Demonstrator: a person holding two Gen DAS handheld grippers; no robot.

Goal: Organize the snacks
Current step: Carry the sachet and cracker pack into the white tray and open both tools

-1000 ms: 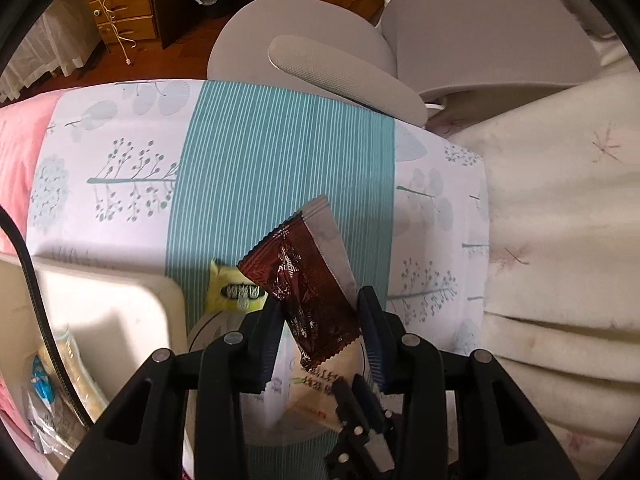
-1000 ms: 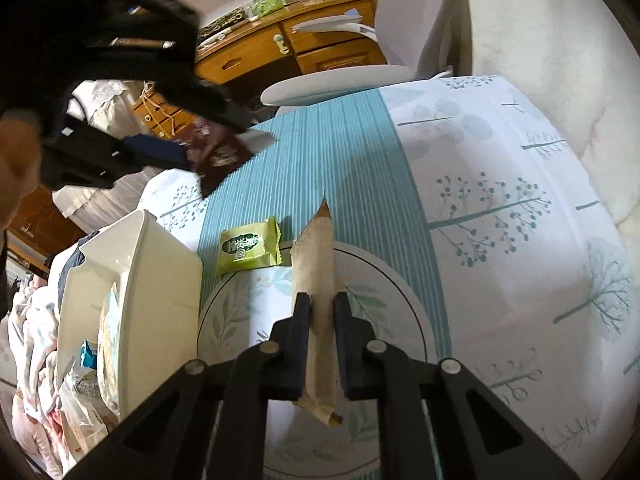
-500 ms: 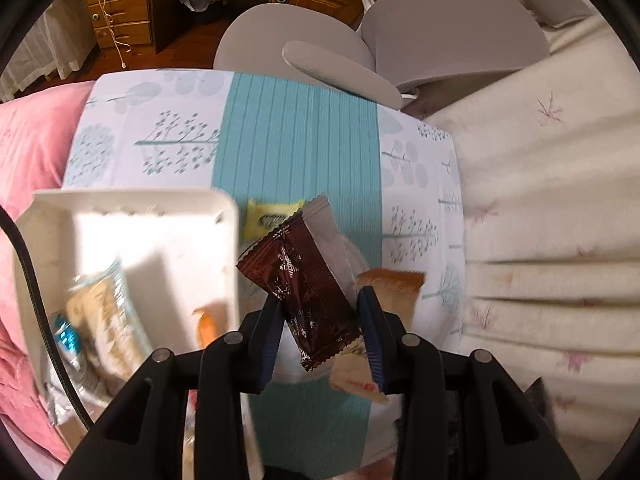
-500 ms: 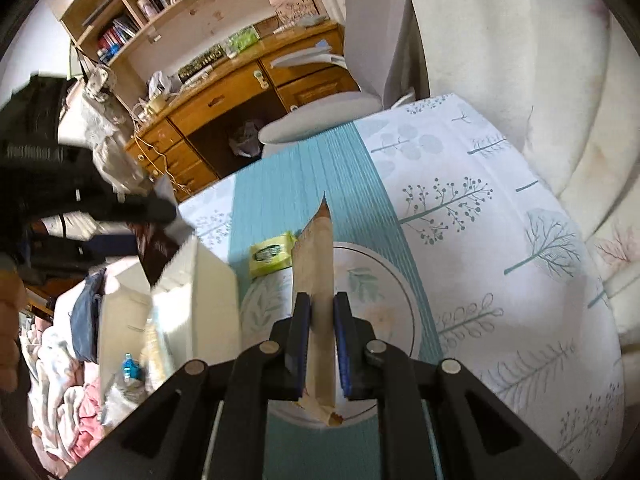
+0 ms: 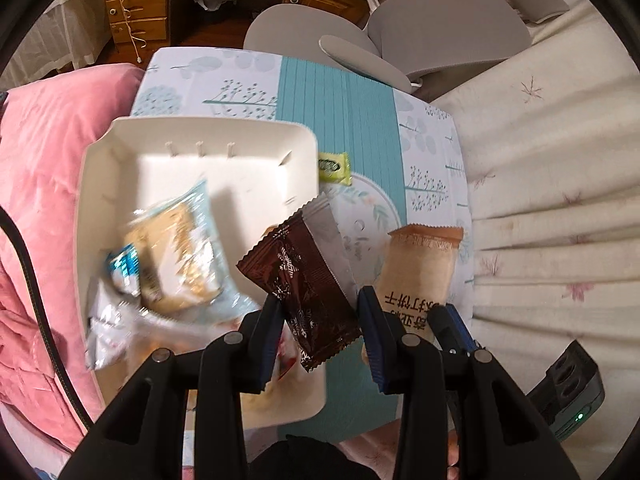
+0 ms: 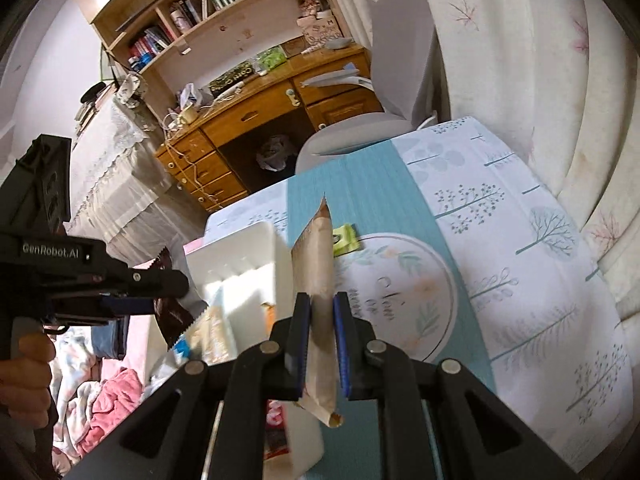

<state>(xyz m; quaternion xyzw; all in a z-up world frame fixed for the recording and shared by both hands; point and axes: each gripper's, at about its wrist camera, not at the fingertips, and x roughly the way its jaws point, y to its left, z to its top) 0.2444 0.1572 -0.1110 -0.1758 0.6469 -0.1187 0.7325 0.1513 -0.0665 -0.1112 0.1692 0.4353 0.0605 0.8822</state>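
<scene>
My left gripper point(image 5: 320, 320) is shut on a dark brown snack packet point(image 5: 304, 276) and holds it above the right edge of a white bin point(image 5: 200, 136). The bin holds several snack bags point(image 5: 172, 248). My right gripper point(image 6: 320, 340) is shut on a tan biscuit packet point(image 6: 314, 264), held edge-on above the table; it also shows in the left wrist view point(image 5: 420, 264). A green wrapped snack point(image 5: 334, 168) lies on the table between the bin and a round plate point(image 5: 380, 200). The left gripper shows in the right wrist view point(image 6: 132, 304), left of the bin point(image 6: 240, 252).
The low table has a white and teal tree-print cloth point(image 6: 520, 240). A pink blanket point(image 5: 36, 200) lies left of the bin. A grey chair point(image 5: 400, 40) and a wooden desk point(image 6: 260, 120) stand beyond the table. A cream curtain point(image 5: 560, 200) hangs at right.
Both grippers have risen and pulled back with their packets. The left gripper has moved left, over the white bin, whose contents have come into view.
</scene>
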